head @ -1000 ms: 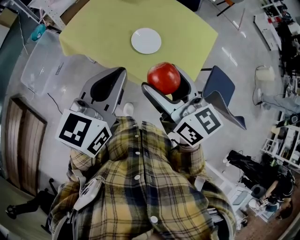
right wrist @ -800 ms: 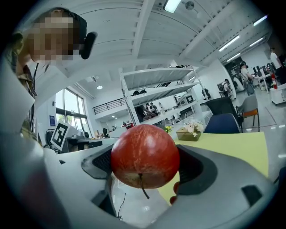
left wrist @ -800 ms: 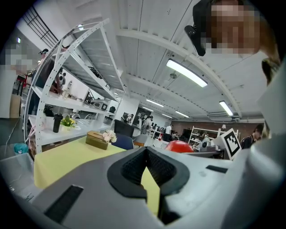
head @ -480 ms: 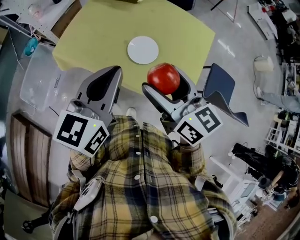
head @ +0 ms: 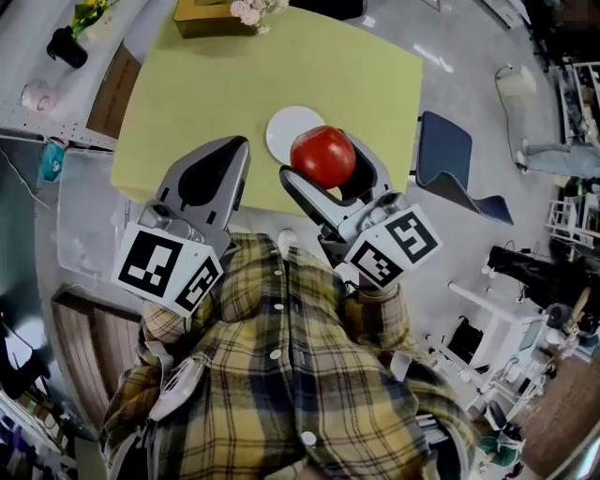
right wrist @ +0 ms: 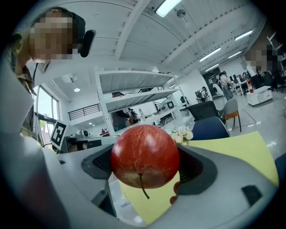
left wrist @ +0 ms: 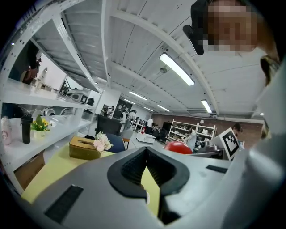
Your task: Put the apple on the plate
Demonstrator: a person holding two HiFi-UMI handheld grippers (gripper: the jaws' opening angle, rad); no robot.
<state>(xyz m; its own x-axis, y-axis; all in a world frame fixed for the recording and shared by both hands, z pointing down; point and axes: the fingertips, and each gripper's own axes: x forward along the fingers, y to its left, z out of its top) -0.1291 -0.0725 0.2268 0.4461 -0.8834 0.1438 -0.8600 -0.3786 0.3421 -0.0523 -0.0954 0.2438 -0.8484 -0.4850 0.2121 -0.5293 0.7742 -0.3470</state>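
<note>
My right gripper (head: 323, 169) is shut on a red apple (head: 323, 157), held high in front of the person's chest. In the right gripper view the apple (right wrist: 145, 156) fills the space between the jaws, stem pointing down. A white plate (head: 282, 130) lies on the yellow table (head: 206, 84), partly hidden behind the apple in the head view. My left gripper (head: 208, 178) is beside the right one, jaws closed together with nothing in them. The apple (left wrist: 178, 147) shows at the right of the left gripper view (left wrist: 144, 172).
A tan tissue box (head: 202, 14) with pale flowers (head: 255, 8) stands at the table's far edge. A blue chair (head: 452, 159) sits right of the table. A clear plastic bin (head: 84, 211) lies on the floor to the left.
Both grippers and the apple have come closer to the table; the plate now sits just behind the apple. The grip on the apple is unchanged.
</note>
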